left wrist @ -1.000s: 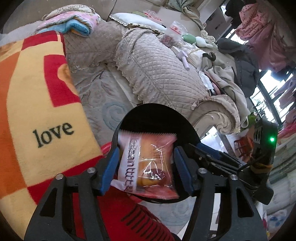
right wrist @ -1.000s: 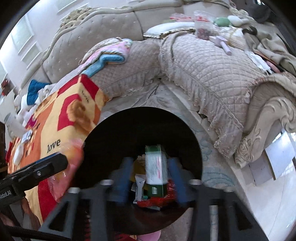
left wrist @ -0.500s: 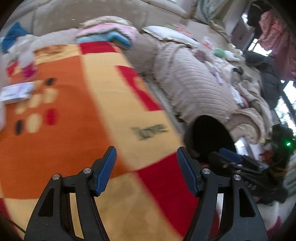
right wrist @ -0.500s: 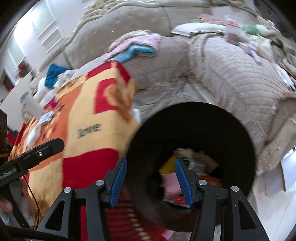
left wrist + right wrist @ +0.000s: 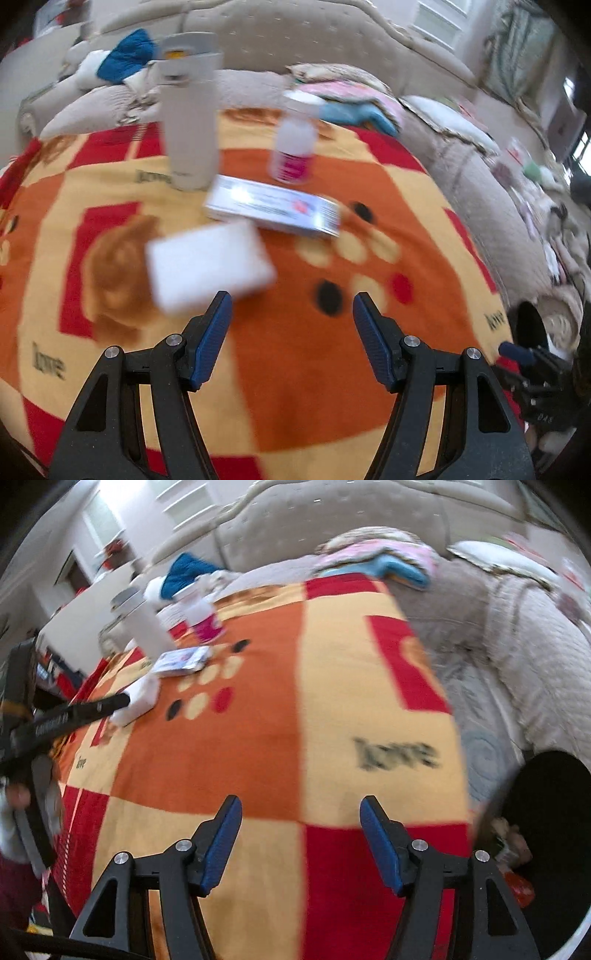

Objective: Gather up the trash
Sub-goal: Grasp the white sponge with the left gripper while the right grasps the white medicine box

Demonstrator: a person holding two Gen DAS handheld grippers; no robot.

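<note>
My left gripper (image 5: 291, 306) is open and empty above the orange and red blanket (image 5: 295, 387). Just beyond its left fingertip lies a white block (image 5: 210, 266). Farther back are a flat printed box (image 5: 273, 210), a small bottle with a pink label (image 5: 293, 147) and a tall white flask (image 5: 190, 110). My right gripper (image 5: 301, 812) hovers over the blanket (image 5: 258, 738) with its jaws opening and nothing between them. The black trash bin (image 5: 546, 812) stands at its right with wrappers (image 5: 511, 843) inside. The white block (image 5: 142, 698) shows far left.
A quilted beige sofa (image 5: 480, 177) wraps around the back and right, strewn with folded cloths (image 5: 351, 96) and small clutter. A person's hand (image 5: 18, 797) holds the left gripper's handle at the left edge. The bin (image 5: 530, 325) sits off the blanket's right corner.
A second ago both grippers held packets over the bin. Both are empty now and have swung left over the blanket towards the white block and box. The right jaws stand wider.
</note>
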